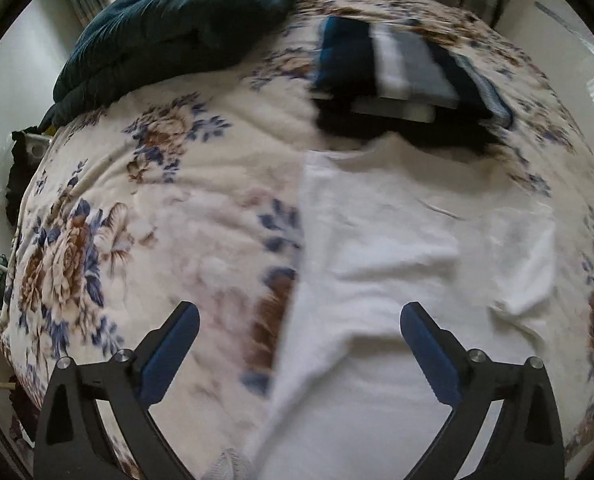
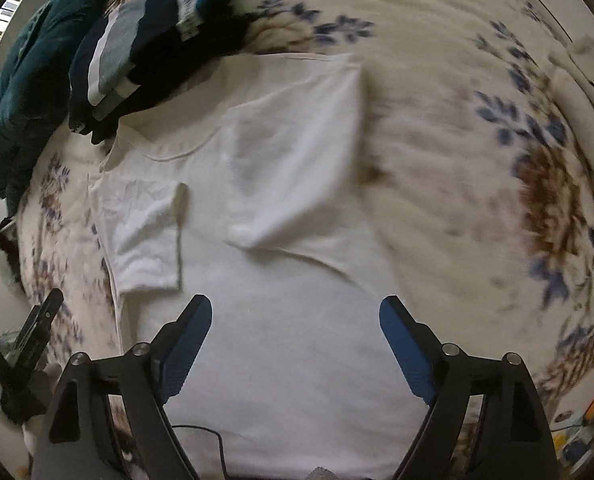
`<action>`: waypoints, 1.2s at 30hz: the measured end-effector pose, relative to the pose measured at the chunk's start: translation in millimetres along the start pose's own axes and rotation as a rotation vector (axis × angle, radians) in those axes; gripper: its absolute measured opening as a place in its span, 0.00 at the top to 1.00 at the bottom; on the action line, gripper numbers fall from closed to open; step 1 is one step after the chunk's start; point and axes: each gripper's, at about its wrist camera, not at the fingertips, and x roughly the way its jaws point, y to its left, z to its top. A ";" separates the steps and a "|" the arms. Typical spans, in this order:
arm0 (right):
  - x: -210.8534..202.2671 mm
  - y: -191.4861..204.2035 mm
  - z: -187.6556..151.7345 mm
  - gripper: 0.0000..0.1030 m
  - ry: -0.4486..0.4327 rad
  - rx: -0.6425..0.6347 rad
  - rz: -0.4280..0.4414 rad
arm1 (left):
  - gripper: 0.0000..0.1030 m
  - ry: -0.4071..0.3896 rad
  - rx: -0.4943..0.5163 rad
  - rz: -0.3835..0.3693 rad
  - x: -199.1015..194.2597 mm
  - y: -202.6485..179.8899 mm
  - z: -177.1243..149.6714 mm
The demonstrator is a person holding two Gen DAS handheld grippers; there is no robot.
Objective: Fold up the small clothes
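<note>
A white T-shirt (image 1: pixel 397 248) lies flat on a floral bedspread (image 1: pixel 145 208), both side parts folded inward. It also shows in the right wrist view (image 2: pixel 289 208), with one sleeve (image 2: pixel 145 232) folded on its left and a folded flap (image 2: pixel 297 148) on its right. My left gripper (image 1: pixel 300 312) is open and empty, above the shirt's left edge near its lower end. My right gripper (image 2: pixel 295 306) is open and empty, above the shirt's lower middle. The left gripper shows at the left edge of the right wrist view (image 2: pixel 37 332).
A stack of folded clothes (image 1: pixel 401 68) in navy, white and grey lies beyond the shirt's collar; it also shows in the right wrist view (image 2: pixel 145 36). A dark teal quilt (image 1: pixel 177 28) is bunched at the far left. The bed edge (image 2: pixel 577 400) falls away on the right.
</note>
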 end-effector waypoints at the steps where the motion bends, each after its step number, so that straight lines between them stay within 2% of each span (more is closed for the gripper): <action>1: -0.4 -7.5 -1.4 0.15 0.017 -0.014 0.002 | 0.00 0.013 0.003 -0.004 -6.5 -13.4 -5.5; 2: -9.3 -28.8 -2.9 0.15 0.040 -0.039 0.007 | 0.00 0.040 0.004 0.000 -14.3 -32.4 -16.9; 6: -5.5 -69.5 -2.6 0.15 0.119 -0.128 -0.018 | 0.00 0.164 -0.010 -0.010 -31.6 -104.3 -78.8; 11: -30.4 -135.0 6.1 0.17 0.141 -0.220 -0.048 | 0.00 0.349 -0.001 -0.092 -32.4 -205.3 -176.7; 13: -30.8 -151.0 16.1 0.20 0.143 -0.231 -0.060 | 0.02 0.414 -0.007 -0.136 -28.4 -234.5 -207.3; 16: -25.8 -172.0 35.9 0.20 0.154 -0.215 -0.052 | 0.06 0.469 0.006 -0.219 -25.1 -279.6 -249.3; 18: -20.7 -178.5 49.4 0.20 0.152 -0.209 -0.039 | 0.19 0.508 0.025 -0.249 -13.5 -306.2 -274.4; 19: -18.5 -179.2 56.0 0.20 0.146 -0.210 -0.031 | 0.38 0.528 0.027 -0.258 -6.3 -315.6 -282.6; 20: -14.7 -178.2 65.7 0.20 0.141 -0.215 -0.019 | 0.62 0.562 0.020 -0.263 7.0 -325.5 -294.4; 21: -11.0 -176.3 71.9 0.20 0.137 -0.219 -0.008 | 0.74 0.583 0.019 -0.244 16.5 -330.9 -301.8; 22: -7.3 -174.4 79.9 0.20 0.131 -0.220 0.012 | 0.90 0.588 0.019 -0.217 22.7 -333.9 -306.7; 23: -2.3 -171.6 88.9 0.20 0.124 -0.219 0.031 | 0.96 0.557 0.005 -0.185 26.1 -332.9 -308.0; 30: 44.7 -120.3 168.3 0.20 0.101 -0.205 0.242 | 1.00 0.439 -0.094 -0.190 -1.2 -303.8 -304.6; 32: 66.2 -103.1 189.1 0.25 0.109 -0.179 0.274 | 1.00 0.405 -0.117 -0.196 -14.3 -292.5 -303.7; 36: 107.8 -81.5 206.8 0.48 0.197 -0.098 0.318 | 1.00 0.362 -0.186 -0.192 -29.4 -262.0 -294.7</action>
